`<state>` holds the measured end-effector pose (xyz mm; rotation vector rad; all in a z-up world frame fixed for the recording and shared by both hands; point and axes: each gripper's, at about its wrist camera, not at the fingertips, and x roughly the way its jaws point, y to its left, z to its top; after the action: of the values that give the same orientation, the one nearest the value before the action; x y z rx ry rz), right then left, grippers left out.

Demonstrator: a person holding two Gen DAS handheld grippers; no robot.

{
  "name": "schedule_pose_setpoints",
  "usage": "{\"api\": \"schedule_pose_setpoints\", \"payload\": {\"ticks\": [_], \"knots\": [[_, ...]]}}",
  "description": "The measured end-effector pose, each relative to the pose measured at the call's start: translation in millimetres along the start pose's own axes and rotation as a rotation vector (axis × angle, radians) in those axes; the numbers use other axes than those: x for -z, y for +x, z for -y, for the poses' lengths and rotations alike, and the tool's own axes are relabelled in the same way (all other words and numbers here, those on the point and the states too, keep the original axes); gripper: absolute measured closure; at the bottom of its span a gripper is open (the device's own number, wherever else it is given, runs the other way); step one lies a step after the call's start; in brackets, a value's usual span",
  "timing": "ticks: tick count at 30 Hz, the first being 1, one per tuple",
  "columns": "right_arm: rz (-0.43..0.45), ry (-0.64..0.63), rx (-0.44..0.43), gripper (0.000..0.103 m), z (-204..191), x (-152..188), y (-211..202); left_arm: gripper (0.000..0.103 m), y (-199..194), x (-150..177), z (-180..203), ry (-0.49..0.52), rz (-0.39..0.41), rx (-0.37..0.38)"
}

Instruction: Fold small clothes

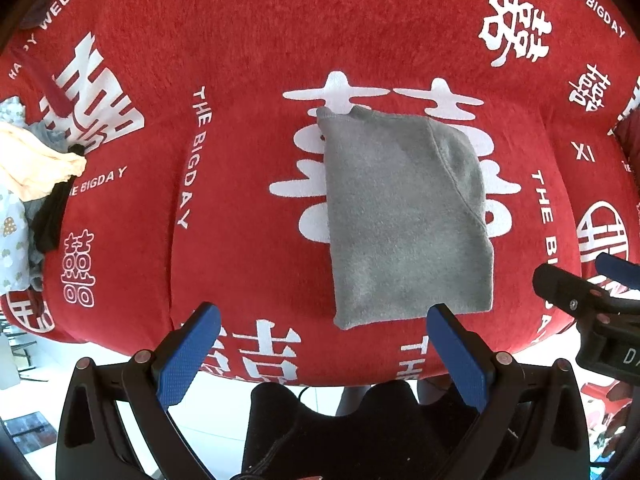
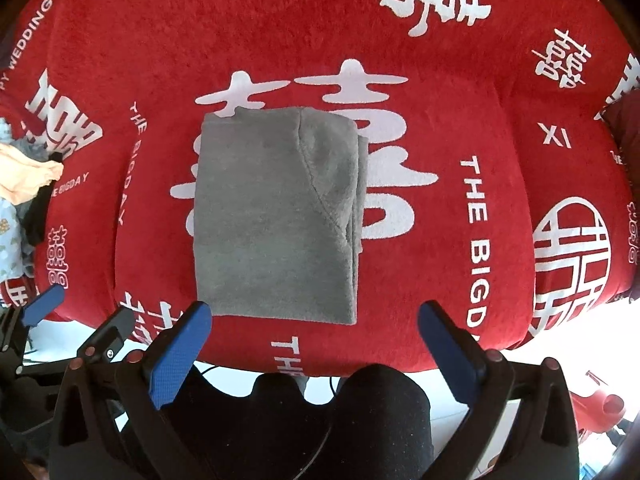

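Note:
A small grey garment [image 1: 404, 216] lies folded into a rectangle on the red cloth, its near edge close to the table's front; the right wrist view shows the grey garment [image 2: 276, 216] with a curved seam on its right half. My left gripper [image 1: 326, 320] hangs open just above the near edge of the garment, nothing between its blue pads. My right gripper [image 2: 316, 316] is open wide as well, above the garment's near edge, holding nothing. Each gripper shows at the side of the other's view: the right one [image 1: 592, 276], the left one [image 2: 80, 312].
A red cloth [image 1: 248, 40] with white characters and lettering covers the table. A pile of other small clothes [image 1: 36, 176], cream, black and patterned, lies at the left edge. A person's dark-clad legs [image 2: 320, 420] stand below the table's front edge.

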<state>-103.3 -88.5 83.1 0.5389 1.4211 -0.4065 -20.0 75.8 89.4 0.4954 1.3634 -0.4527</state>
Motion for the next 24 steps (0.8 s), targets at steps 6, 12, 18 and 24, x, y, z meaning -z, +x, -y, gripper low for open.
{"api": "schedule_pose_setpoints", "payload": {"ticks": [6,12,18,24], "knots": [[0.009,-0.006,0.031,0.0,1.3,-3.5,-3.7,0.0,-3.8,0.3,1.8,0.004,0.006,-0.009],[0.0,-0.012,0.046,0.0,1.5,-2.5,-5.4,0.0,-5.8,-0.7,3.2,-0.003,0.009,-0.01],[-0.007,-0.01,0.047,0.0,1.1,-1.0,-5.3,0.0,-7.1,-0.6,3.2,-0.005,0.01,-0.012],[-0.009,-0.008,0.052,0.0,0.5,0.9,-6.3,0.0,-7.9,0.8,3.1,-0.009,0.014,-0.016]]}}
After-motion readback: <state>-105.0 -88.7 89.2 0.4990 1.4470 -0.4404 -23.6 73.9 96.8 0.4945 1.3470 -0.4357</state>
